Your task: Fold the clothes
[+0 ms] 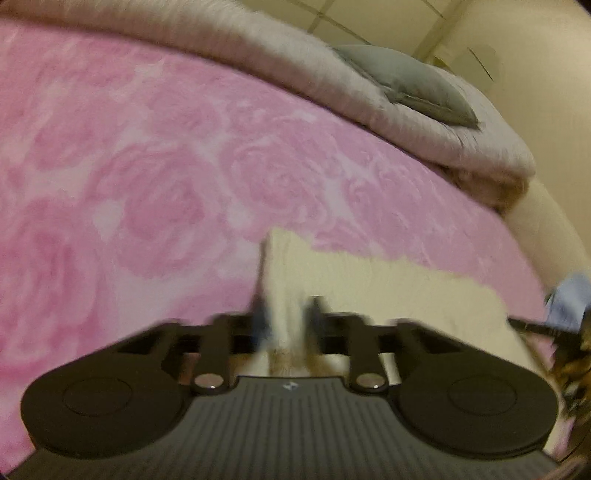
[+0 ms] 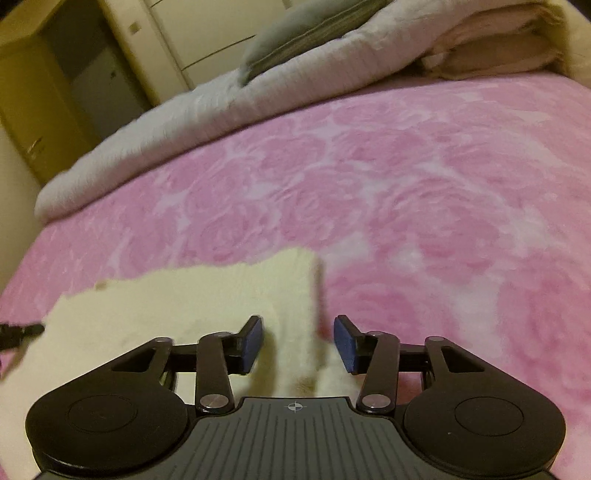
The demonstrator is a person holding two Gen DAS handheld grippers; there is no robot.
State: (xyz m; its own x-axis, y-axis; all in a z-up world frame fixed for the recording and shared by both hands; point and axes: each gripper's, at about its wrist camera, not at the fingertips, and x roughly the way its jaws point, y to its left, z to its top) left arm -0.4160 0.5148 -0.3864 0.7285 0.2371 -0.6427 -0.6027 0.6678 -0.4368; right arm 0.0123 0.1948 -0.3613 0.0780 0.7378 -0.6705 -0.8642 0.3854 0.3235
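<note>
A cream fuzzy garment [image 1: 388, 280] lies on the pink rose-patterned bedspread [image 1: 155, 177]. In the blurred left wrist view my left gripper [image 1: 286, 314] has its fingers close together around the garment's left corner. In the right wrist view the same garment [image 2: 192, 299] lies spread to the left. My right gripper [image 2: 298, 341] is open, its blue pads [image 2: 253, 341] on either side of the garment's right corner strip without pinching it. The other gripper's tip [image 2: 22, 332] shows at the far left.
A rolled whitish quilt [image 2: 221, 99] with a grey pillow [image 2: 295, 33] on it runs along the far side of the bed [image 2: 461, 184]. Cream cabinets [image 2: 44, 92] stand beyond. A blue cloth [image 1: 569, 299] shows at the right edge.
</note>
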